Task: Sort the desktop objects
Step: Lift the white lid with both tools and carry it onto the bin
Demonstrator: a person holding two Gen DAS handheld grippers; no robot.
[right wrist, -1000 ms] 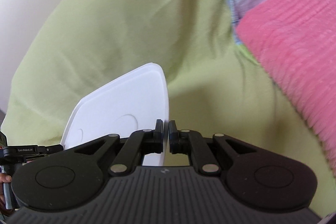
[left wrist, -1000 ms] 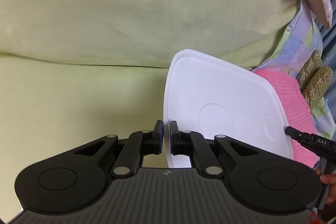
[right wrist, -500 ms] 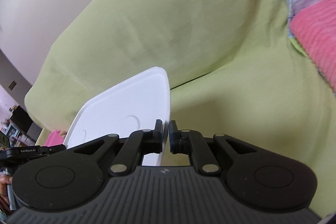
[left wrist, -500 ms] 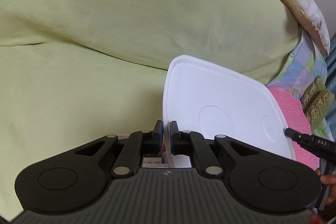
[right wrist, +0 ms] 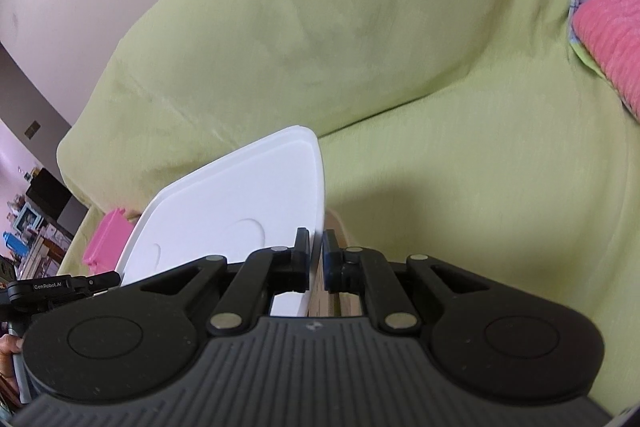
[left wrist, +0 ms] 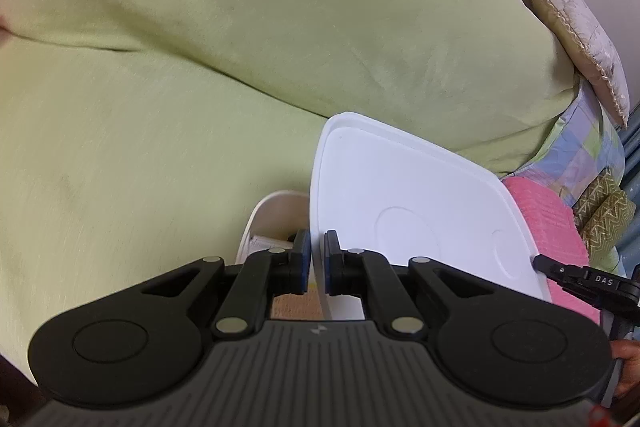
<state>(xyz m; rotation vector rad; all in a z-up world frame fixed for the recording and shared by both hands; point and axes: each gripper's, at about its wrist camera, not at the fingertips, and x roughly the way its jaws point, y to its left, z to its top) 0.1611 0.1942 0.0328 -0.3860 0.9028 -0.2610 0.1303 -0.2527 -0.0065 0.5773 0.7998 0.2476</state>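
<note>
The left gripper (left wrist: 316, 263) sits at the lower middle of its view, its blue-padded fingers (left wrist: 303, 259) pinching the left edge of a white lid (left wrist: 412, 211). The lid is held clear of any surface and spreads up and to the right from the grip, its flat face showing a shallow round mark. Just left of the grip, below the lid's edge, the rim of a white bin (left wrist: 256, 223) shows, with papers and something dark inside that are too hidden to name. At the lower right of this view the tip of the right gripper (left wrist: 540, 263) touches the lid's far edge, with a hand (left wrist: 628, 367) behind it. Beyond lies a green sofa (left wrist: 200, 67), with a pink cushion (left wrist: 548, 227) at the right, patterned pillows near it and a pale pillow (left wrist: 576, 35) at the upper right.

In the right wrist view the right gripper (right wrist: 316, 263) is pressed onto the lid's (right wrist: 240, 219) right edge, the lid running down and to the left. A strip of wooden worktop (right wrist: 320, 291) shows between and below the fingers. The left gripper (right wrist: 108, 277) reaches the lid at the lower left. A pink box (right wrist: 104, 243) lies on the sofa (right wrist: 400, 67) beyond the lid, and the pink cushion (right wrist: 608, 39) is at the upper right.
</note>
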